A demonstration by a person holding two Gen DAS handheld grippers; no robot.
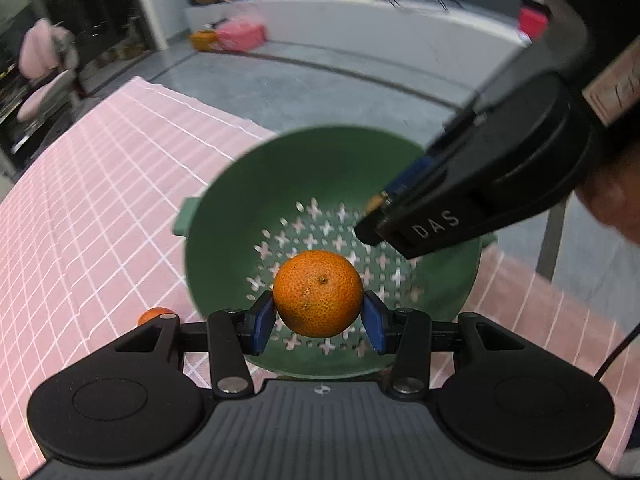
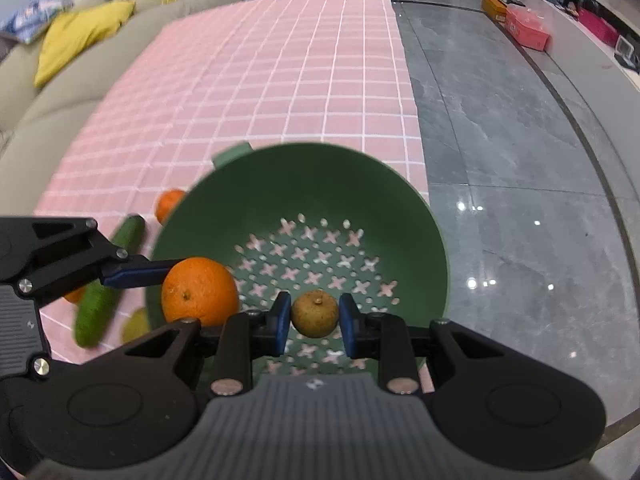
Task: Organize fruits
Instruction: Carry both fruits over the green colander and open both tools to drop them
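My left gripper point(image 1: 318, 316) is shut on an orange mandarin point(image 1: 318, 294) and holds it over the green perforated colander point(image 1: 240, 200). My right gripper point(image 2: 315, 320) is shut on a small brownish-green round fruit point(image 2: 315, 314), also above the colander point(image 2: 304, 176). In the right wrist view the mandarin point(image 2: 199, 291) and the left gripper's blue fingers point(image 2: 136, 272) show at the colander's left rim. In the left wrist view the right gripper's body point(image 1: 480, 200) reaches in from the upper right, its fingertips mostly hidden.
On the pink checked tablecloth point(image 2: 280, 80) left of the colander lie a green cucumber point(image 2: 104, 292), another orange fruit point(image 2: 170, 206), a yellowish fruit point(image 2: 134, 326) and an orange piece partly behind the left gripper. A small orange fruit point(image 1: 154, 315) sits by the colander. Grey floor lies beyond the table's edge.
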